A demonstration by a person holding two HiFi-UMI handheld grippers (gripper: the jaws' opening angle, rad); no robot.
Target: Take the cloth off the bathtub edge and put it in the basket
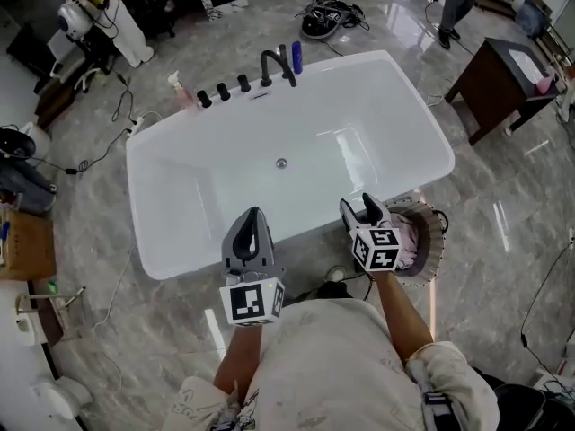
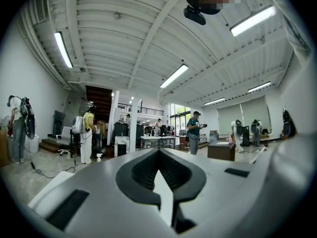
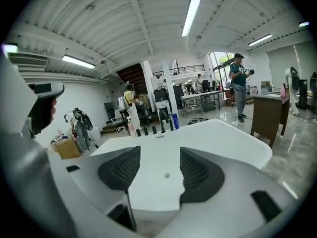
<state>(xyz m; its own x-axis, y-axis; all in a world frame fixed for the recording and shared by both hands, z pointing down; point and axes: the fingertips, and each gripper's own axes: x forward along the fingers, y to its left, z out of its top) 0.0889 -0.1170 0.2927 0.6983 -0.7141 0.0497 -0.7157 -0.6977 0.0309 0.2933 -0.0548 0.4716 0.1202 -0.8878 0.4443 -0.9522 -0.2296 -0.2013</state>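
Observation:
In the head view the white bathtub (image 1: 437, 129) fills the middle, its near edge bare. A pale pink cloth (image 1: 411, 241) lies inside the frilled basket (image 1: 438, 233) on the floor at the tub's near right corner. My right gripper (image 1: 358, 206) hovers just left of the basket over the tub's near edge, open and empty; in its own view the tub (image 3: 208, 138) shows between the pads of the right gripper (image 3: 156, 168). My left gripper (image 1: 252, 214) is over the near edge further left, its tips touching with nothing in them, and the left gripper (image 2: 158, 152) looks level across the room.
Black taps (image 1: 277, 65) and a blue bottle (image 1: 296, 57) stand on the tub's far rim. A dark wooden table (image 1: 499, 79) is at the right, cables (image 1: 328, 14) lie beyond the tub, and a person (image 1: 458, 3) stands far right. Clutter lines the left wall.

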